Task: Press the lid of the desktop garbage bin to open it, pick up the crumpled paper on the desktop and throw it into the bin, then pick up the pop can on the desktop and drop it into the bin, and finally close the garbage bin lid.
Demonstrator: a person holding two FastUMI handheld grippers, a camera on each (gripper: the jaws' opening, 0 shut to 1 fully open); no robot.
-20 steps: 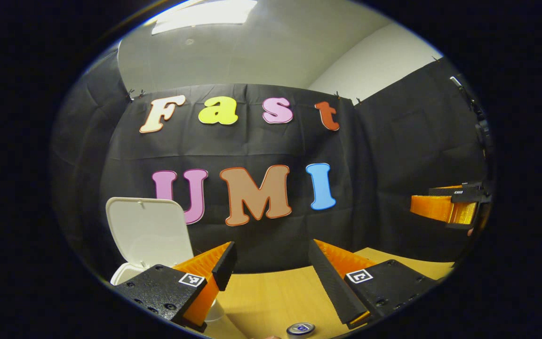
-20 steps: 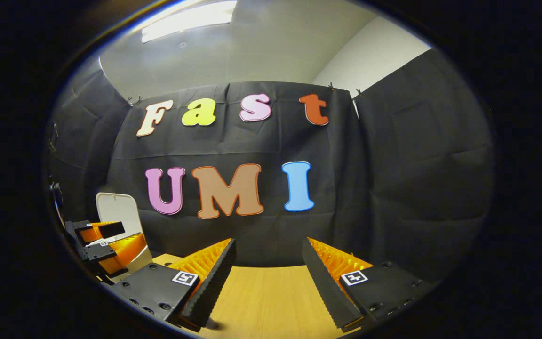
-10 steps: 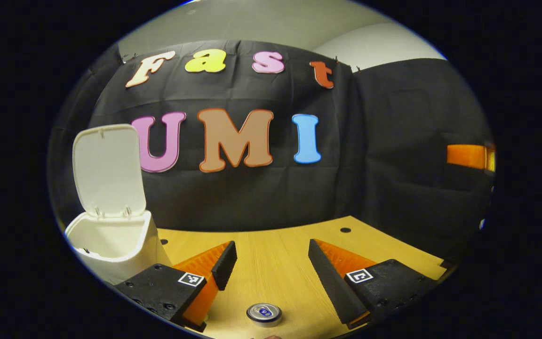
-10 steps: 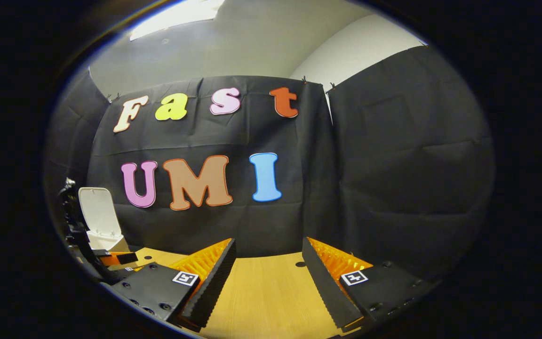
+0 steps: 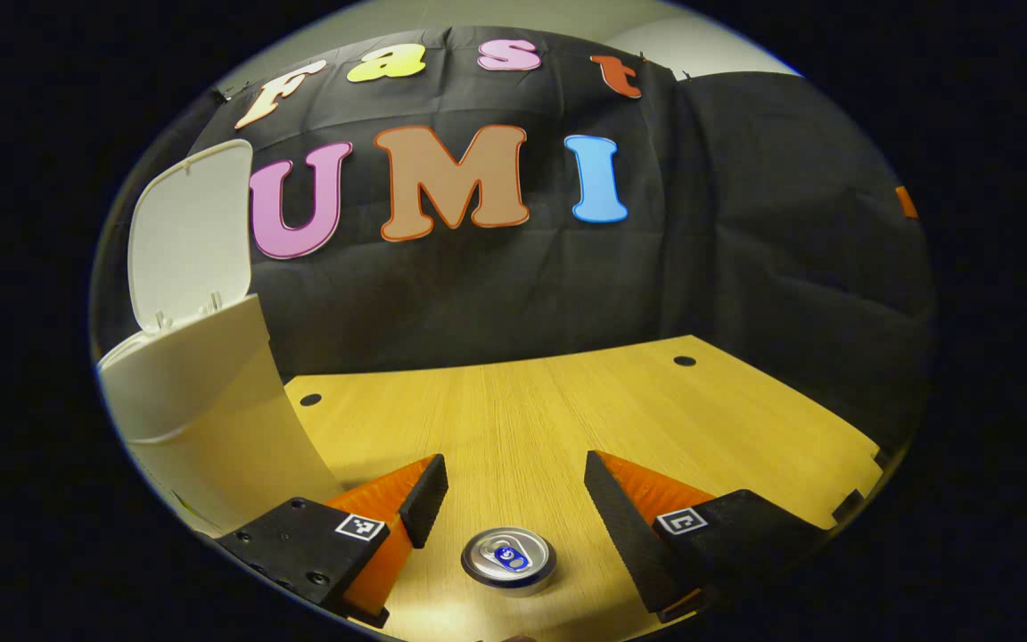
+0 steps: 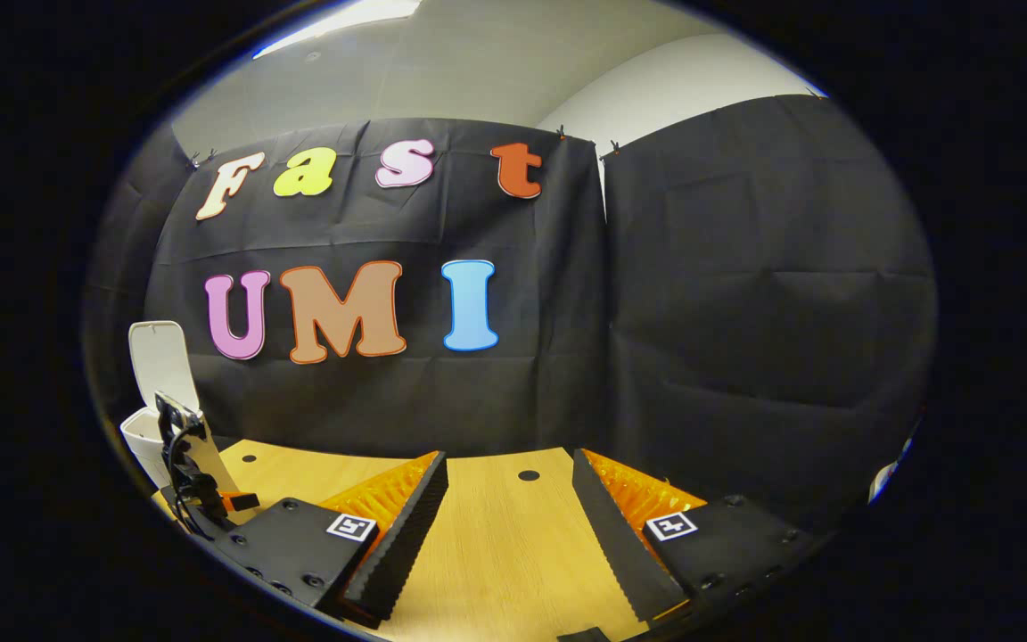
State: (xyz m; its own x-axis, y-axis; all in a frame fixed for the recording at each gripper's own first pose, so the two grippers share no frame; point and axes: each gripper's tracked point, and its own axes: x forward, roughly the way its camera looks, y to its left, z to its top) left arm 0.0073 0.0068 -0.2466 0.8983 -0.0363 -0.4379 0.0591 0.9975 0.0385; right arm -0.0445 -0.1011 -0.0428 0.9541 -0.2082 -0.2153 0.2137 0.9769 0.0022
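In the left gripper view a pop can (image 5: 509, 559) stands upright on the wooden desktop (image 5: 567, 419), its silver top facing the camera. My left gripper (image 5: 509, 481) hangs open above it, a finger on each side, not touching it. At the left stands the white garbage bin (image 5: 201, 401) with its lid (image 5: 188, 232) swung up. In the right gripper view my right gripper (image 6: 509, 495) is open with nothing between its fingers, over bare desktop (image 6: 513, 553). The bin (image 6: 143, 437) with raised lid (image 6: 161, 357) is far left there, and the left gripper (image 6: 197, 486) is in front of it.
Black cloth walls close the booth behind and to the right. The desktop has small dark holes (image 5: 684, 361) near its back edge. Its right edge (image 5: 852, 499) has a notch.
The left gripper has tilted down and moved closer to the desk, so the can now sits between its fingers. The right gripper has turned slightly right and down; the bin looks smaller.
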